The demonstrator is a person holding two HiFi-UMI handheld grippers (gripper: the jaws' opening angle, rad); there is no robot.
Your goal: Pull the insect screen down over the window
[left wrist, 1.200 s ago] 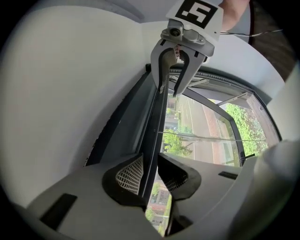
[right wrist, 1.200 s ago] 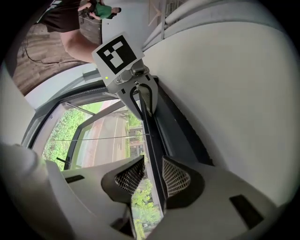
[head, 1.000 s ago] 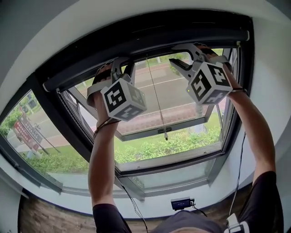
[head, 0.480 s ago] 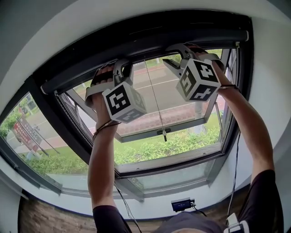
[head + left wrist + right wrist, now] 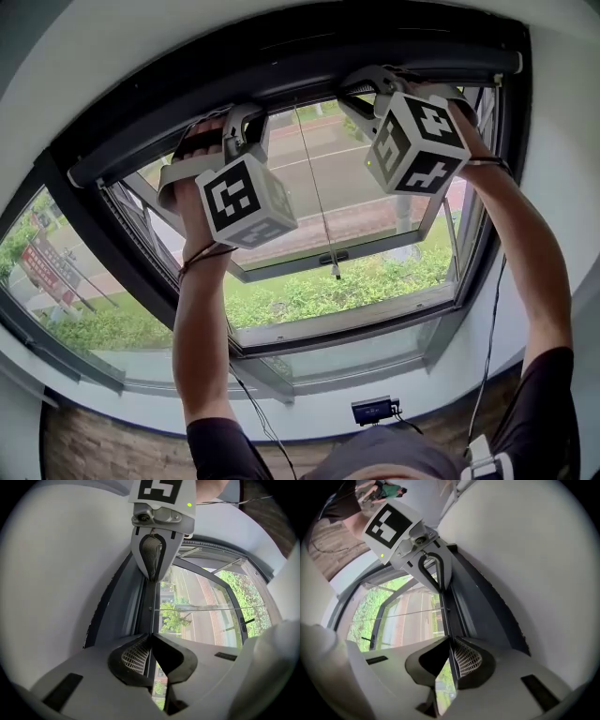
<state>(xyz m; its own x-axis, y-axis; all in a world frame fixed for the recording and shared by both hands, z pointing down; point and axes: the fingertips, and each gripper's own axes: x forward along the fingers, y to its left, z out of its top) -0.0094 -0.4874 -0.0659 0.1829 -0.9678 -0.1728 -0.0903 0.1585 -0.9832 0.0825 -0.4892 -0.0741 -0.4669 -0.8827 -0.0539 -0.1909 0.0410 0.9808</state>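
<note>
The insect screen is rolled up in its dark cassette across the window's top. Its bottom bar runs just below the cassette. My left gripper reaches up to the bar left of centre. In the left gripper view the left gripper has its jaws closing, and the tips meet on the bar's thin lower edge. My right gripper is on the bar right of centre. In the right gripper view the right gripper is pinched on the same edge. A thin pull cord hangs between the two grippers.
Behind the cord the glazed sash is tilted outward, with its handle at the lower rail. A small black device sits on the sill below. A cable hangs by the right arm. White wall surrounds the frame.
Both grippers have risen to the bar at the top of the window. The right one has also shifted left. The left jaws have narrowed.
</note>
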